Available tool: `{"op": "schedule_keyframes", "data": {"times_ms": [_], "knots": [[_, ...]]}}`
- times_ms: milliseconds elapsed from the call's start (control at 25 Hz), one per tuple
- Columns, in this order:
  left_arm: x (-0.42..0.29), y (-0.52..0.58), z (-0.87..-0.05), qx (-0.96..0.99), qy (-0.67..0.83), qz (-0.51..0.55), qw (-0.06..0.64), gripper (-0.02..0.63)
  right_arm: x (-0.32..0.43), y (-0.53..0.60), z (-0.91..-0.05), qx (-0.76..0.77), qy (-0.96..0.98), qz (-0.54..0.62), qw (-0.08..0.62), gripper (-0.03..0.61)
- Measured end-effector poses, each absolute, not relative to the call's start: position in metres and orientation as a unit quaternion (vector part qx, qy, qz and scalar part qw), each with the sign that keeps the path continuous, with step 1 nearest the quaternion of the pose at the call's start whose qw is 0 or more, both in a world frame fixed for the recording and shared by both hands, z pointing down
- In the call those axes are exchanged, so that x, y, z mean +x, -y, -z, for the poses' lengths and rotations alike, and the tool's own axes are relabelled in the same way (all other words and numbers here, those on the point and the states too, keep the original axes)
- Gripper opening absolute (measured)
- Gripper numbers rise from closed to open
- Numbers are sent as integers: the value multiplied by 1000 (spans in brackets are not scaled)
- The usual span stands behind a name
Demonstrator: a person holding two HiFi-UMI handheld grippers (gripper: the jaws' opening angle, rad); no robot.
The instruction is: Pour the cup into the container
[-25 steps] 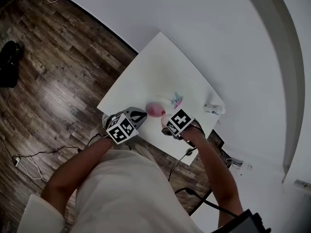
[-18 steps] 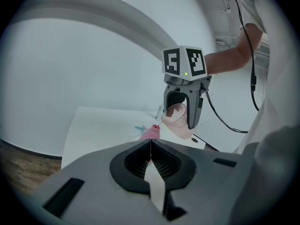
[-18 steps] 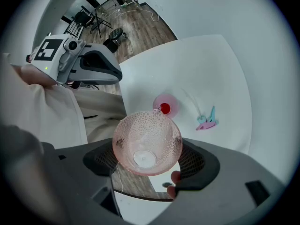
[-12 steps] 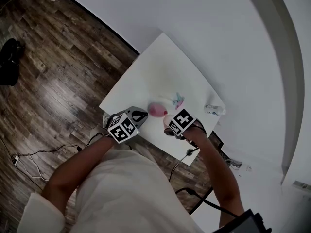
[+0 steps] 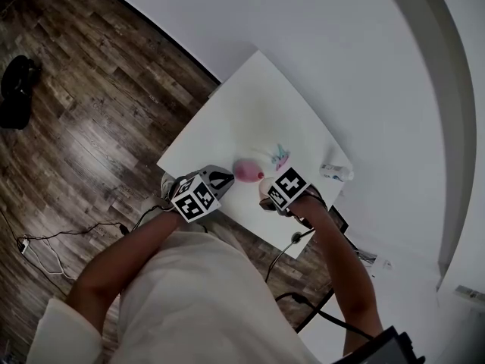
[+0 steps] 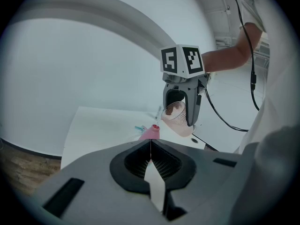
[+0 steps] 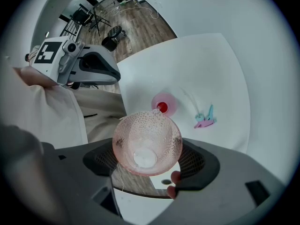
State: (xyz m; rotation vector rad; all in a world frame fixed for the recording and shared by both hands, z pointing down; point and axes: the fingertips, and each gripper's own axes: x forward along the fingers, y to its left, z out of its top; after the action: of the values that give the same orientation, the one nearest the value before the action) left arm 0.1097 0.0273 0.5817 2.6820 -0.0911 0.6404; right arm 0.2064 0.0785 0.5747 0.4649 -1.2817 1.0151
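Nothing shifted since a second ago; my right gripper (image 7: 147, 161) clamps the cup (image 7: 146, 139), tipped over the container (image 7: 163, 104) to pour; left gripper (image 6: 150, 149) closed, empty.

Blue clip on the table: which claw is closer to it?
Right. The right claw, holding the cup, is close to the clip; the left claw sits farther off, beyond the pink bottle.

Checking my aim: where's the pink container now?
Head view, centre: pink container on the white table, near side, under the tilted cup, blue clip beside it.
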Motion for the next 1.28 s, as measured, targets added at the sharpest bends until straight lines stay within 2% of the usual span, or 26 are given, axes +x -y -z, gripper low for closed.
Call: {"op": "schedule_keyframes", "data": {"times_ms": [1280], "knots": [[111,-25,-586,954,34,-228,191,12,204,-81,-574,188,555,-453,672,379]]}}
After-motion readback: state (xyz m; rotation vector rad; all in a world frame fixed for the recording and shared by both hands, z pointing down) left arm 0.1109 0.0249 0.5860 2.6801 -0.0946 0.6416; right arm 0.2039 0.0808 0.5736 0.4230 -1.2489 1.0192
